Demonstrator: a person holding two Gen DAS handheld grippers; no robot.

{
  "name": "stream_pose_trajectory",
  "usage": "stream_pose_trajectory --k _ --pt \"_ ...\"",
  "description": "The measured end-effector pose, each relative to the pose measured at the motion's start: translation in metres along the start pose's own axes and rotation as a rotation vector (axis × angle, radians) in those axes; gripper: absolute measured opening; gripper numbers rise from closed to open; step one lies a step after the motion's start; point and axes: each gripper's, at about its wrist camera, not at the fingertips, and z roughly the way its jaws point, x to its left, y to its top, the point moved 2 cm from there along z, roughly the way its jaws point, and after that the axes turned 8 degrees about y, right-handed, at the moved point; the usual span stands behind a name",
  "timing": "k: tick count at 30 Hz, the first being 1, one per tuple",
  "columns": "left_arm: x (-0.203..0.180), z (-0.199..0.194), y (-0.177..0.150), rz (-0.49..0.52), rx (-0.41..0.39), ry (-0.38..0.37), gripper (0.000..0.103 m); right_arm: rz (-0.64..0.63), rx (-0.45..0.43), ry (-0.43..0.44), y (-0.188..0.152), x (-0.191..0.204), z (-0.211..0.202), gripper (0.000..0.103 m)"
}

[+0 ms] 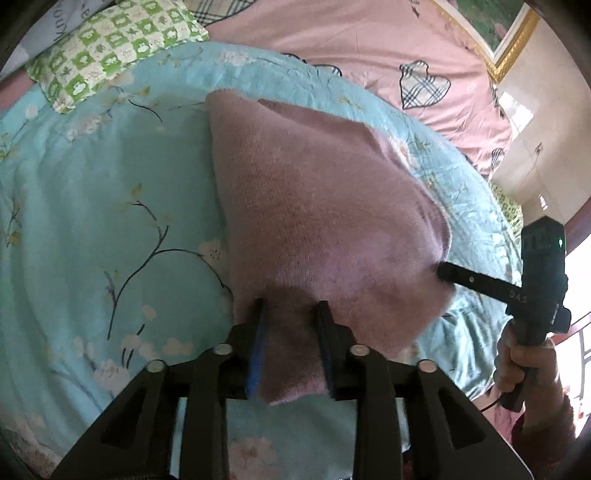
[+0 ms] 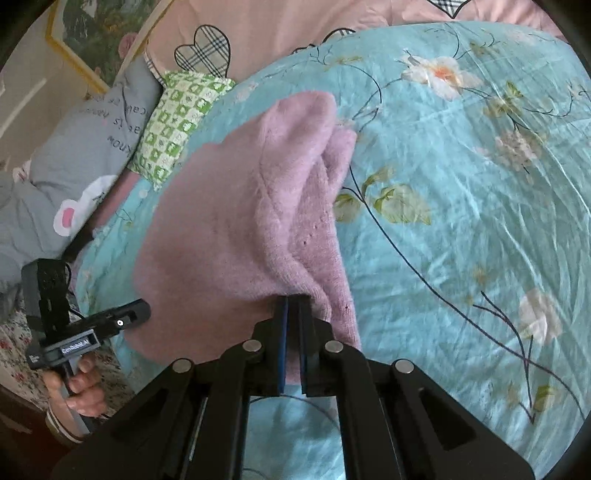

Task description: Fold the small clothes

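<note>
A fuzzy pink garment (image 1: 314, 206) (image 2: 229, 229) hangs folded over the blue floral quilt (image 1: 110, 206) (image 2: 461, 221), its far end resting on the quilt. My left gripper (image 1: 291, 304) stands partly open with the garment's near-left edge loose between its fingers; in the right wrist view the left gripper (image 2: 146, 310) sits at the cloth's left edge. My right gripper (image 2: 293, 306) is shut on the garment's near-right edge, the fabric bunched over its tips. In the left wrist view, the right gripper (image 1: 443, 271) pinches the cloth's right corner.
A green checked pillow (image 1: 110, 48) (image 2: 173, 122) lies beyond the quilt, with a grey printed pillow (image 2: 74, 155) beside it. A pink sheet with plaid hearts (image 1: 369, 55) covers the bed behind. A framed picture (image 1: 509, 33) leans on the wall. A person's hand (image 1: 517, 365) (image 2: 81, 384) holds each handle.
</note>
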Motion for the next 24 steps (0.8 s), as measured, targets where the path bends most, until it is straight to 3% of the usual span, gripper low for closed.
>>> stream_pose_trajectory --k 3,7,18,24 --pt "0.004 -0.016 -0.007 -0.004 -0.036 0.056 0.054 -0.02 -0.014 -0.018 -0.007 0.014 -0.017 0.013" --pt "0.005 -0.033 -0.024 0.011 -0.064 0.111 0.066 -0.064 -0.062 -0.008 -0.019 0.035 -0.038 0.047" --pt "0.006 -0.048 -0.078 0.002 -0.085 0.166 0.074 -0.139 -0.092 -0.09 -0.077 0.057 -0.055 0.052" --pt "0.003 -0.049 -0.101 0.064 -0.086 0.215 0.074 -0.19 -0.108 -0.151 -0.109 0.063 -0.059 0.067"
